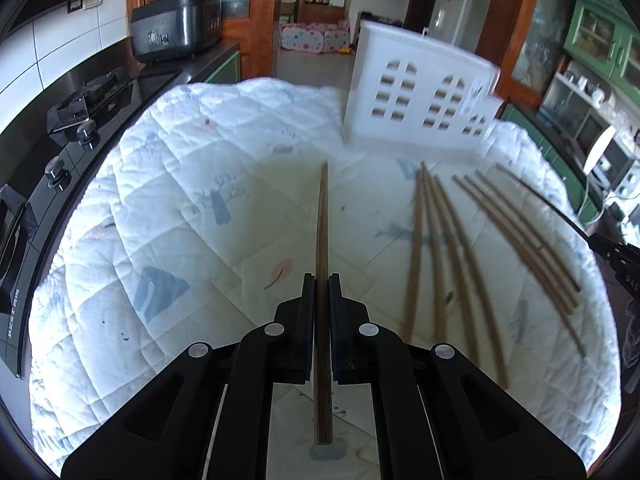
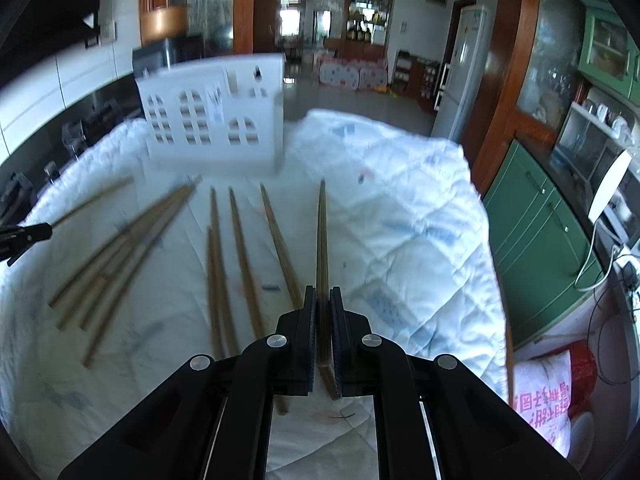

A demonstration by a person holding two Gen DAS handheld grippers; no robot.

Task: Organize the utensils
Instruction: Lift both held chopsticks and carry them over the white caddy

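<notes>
My left gripper (image 1: 321, 280) is shut on one brown wooden chopstick (image 1: 322, 220) that points forward above the white quilt (image 1: 180, 208). My right gripper (image 2: 322, 292) is shut on another chopstick (image 2: 321, 232), also pointing forward. Several loose chopsticks (image 1: 448, 240) lie on the quilt to the right of my left gripper; in the right wrist view they (image 2: 224, 248) lie left of my right gripper. A white plastic utensil holder (image 1: 420, 96) with arched cut-outs stands at the far side of the quilt; it also shows in the right wrist view (image 2: 212, 116).
A black stove (image 1: 72, 128) and a dark rice cooker (image 1: 176, 24) stand on the counter to the left. Green cabinets (image 2: 536, 232) and a fridge (image 2: 464, 68) are on the right. The right gripper's tip (image 1: 616, 252) shows at the left view's right edge.
</notes>
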